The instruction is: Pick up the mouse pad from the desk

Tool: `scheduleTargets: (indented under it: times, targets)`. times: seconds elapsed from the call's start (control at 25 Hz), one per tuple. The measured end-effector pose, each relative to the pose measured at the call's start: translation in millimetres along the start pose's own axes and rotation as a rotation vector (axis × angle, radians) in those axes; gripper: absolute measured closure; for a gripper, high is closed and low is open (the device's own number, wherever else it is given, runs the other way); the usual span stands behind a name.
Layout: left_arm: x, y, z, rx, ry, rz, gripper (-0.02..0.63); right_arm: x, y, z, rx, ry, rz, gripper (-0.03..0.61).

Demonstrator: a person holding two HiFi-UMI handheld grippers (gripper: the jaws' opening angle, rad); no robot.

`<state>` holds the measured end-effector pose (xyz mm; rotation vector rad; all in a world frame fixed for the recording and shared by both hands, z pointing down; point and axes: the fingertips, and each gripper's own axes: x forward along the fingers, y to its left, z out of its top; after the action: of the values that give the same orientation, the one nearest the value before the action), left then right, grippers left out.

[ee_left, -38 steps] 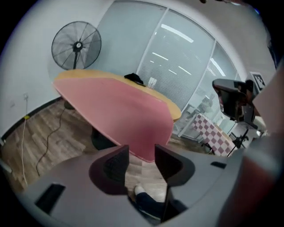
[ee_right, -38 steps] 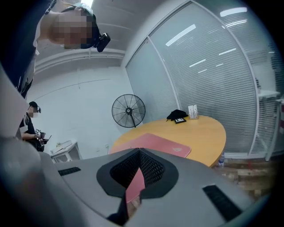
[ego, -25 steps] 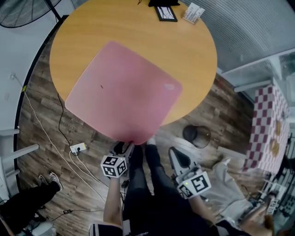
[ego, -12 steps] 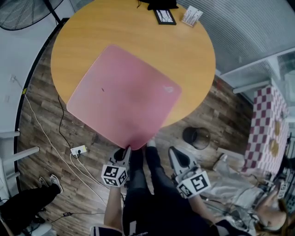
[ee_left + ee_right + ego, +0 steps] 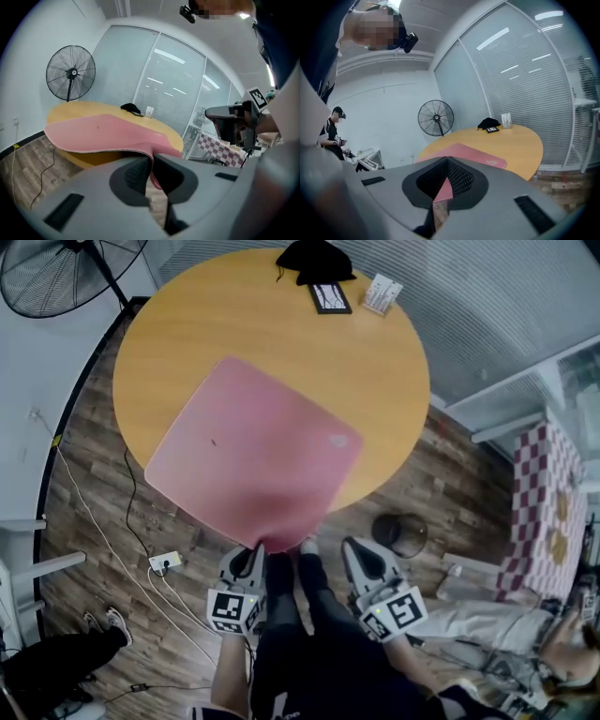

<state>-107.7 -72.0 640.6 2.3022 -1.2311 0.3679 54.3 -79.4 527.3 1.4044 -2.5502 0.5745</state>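
The large pink mouse pad [image 5: 253, 451] lies on the round wooden desk [image 5: 281, 324], with its near corner hanging past the desk's front edge. My left gripper [image 5: 253, 559] is at that corner. Its jaws are closing, and they pinch the pad's edge [image 5: 103, 133] between them at the left gripper [image 5: 152, 161]. The pinched corner is raised and the pad curves up from the desk. My right gripper [image 5: 361, 559] hangs right of the corner, below the desk edge, apart from the pad. The tips of the right gripper [image 5: 446, 161] meet with nothing held. The pad [image 5: 473, 157] shows beyond them.
At the desk's far edge lie a black item [image 5: 314, 259], a small framed card [image 5: 330, 296] and a white card stand [image 5: 382, 293]. A floor fan [image 5: 66, 273] stands far left. A bin [image 5: 398, 532], a power strip [image 5: 164, 563] with cables and a checkered table [image 5: 553, 512] surround the desk.
The left gripper's jaws have shut on the pad's near corner and the gripper has risen, bending that corner up. The right gripper has barely moved.
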Motion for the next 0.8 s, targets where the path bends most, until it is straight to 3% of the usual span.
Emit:
scheduleTargets:
  times: [0.4,0.8]
  targets:
    - [14.5,13.5,73.1,0.07,-0.095,0.085,0.594,3.5,-16.5,29.3,-0.029,-0.064,-0.012,0.577]
    - [24.3,35.2,162.0,0.079,-0.231,0.134,0.594,13.9,-26.6,78.8,-0.063,-0.161,-0.01,0.577]
